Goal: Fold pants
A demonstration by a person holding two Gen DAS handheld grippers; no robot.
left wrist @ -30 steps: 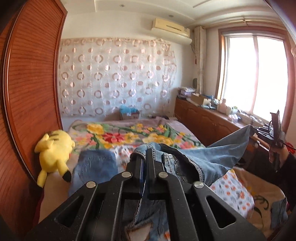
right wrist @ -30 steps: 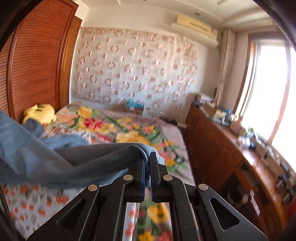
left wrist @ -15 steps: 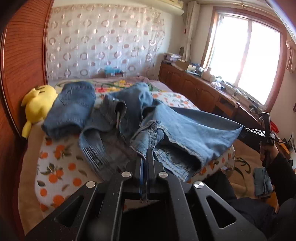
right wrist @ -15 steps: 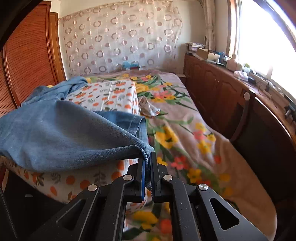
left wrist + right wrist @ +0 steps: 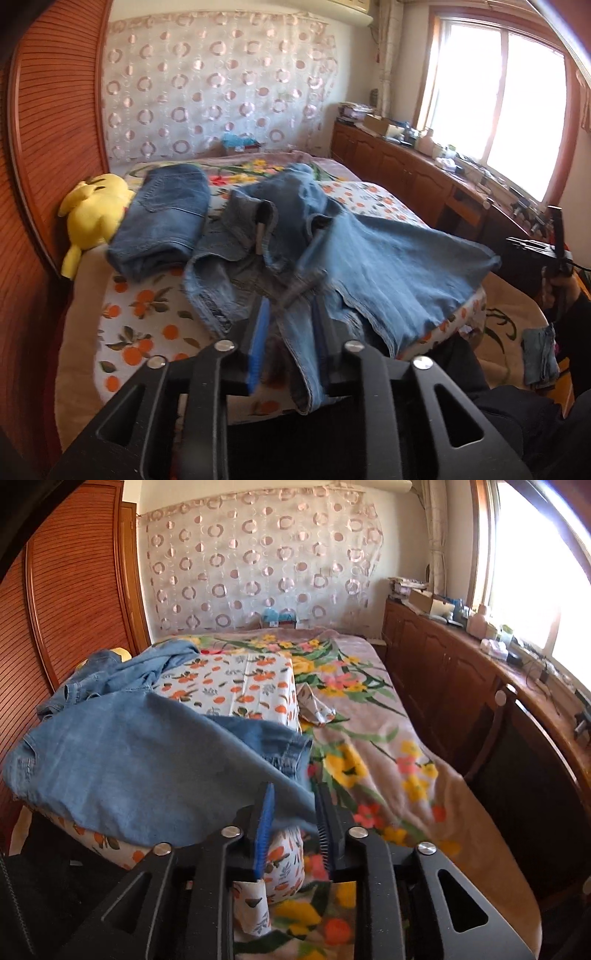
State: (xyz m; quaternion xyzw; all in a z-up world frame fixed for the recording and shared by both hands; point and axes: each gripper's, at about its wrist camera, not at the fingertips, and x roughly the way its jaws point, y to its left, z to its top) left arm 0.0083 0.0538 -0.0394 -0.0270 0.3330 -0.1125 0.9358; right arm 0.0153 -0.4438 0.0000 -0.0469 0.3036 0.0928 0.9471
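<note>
The left gripper (image 5: pixel 288 334) and right gripper (image 5: pixel 293 818) have both just been opening, so their jaws are standing apart with denim lying loose between them, no longer pinched. Just beyond the fingers, the jeans (image 5: pixel 332 254) are lying rumpled on the orange-print pad (image 5: pixel 147 321), one leg spreading toward the right gripper and its hem draping over the pad's edge; doing this step well likely means drawing both grippers back without snagging cloth, then smoothing the legs flat. Farther off, a folded pair (image 5: pixel 162 221) is resting beside a yellow plush toy (image 5: pixel 92 214).
</note>
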